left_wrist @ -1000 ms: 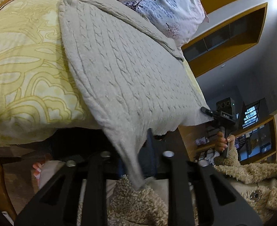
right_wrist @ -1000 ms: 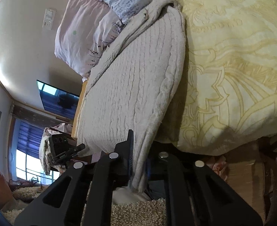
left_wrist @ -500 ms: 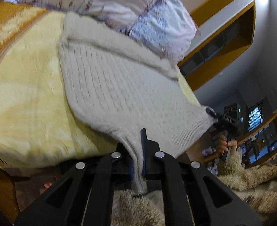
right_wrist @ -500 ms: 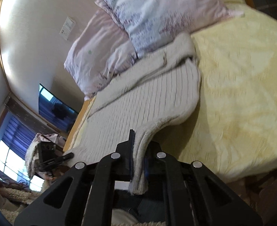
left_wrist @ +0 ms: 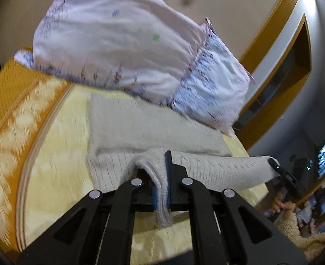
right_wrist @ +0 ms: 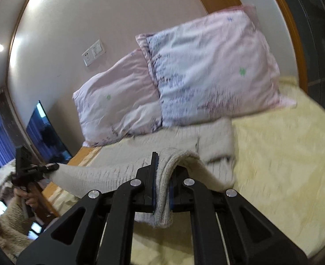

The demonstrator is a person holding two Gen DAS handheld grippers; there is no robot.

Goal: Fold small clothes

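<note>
Since a second ago both grippers have risen with the sweater's hem, so the pillows and wall now fill the upper part of each view.

Left wrist view: the left gripper (left_wrist: pixel 162 190) is clamped on a corner of the grey knit sweater (left_wrist: pixel 144 128), which lies on the yellow bed (left_wrist: pixel 52 154) with its far end against the pillows (left_wrist: pixel 122 44). The lifted hem stretches right to the right gripper (left_wrist: pixel 275 165), held by a hand (left_wrist: pixel 281 205). Only this view shows the bed's orange border at the left edge.

Right wrist view: the right gripper (right_wrist: pixel 162 190) is clamped on the sweater's (right_wrist: pixel 180 141) other corner; the hem runs left to the left gripper (right_wrist: pixel 52 166), gripped by a hand (right_wrist: pixel 27 198). A wall socket (right_wrist: pixel 94 52) and a screen (right_wrist: pixel 45 132) show only here.

Both views are motion-blurred; the knit pattern is hard to make out.
</note>
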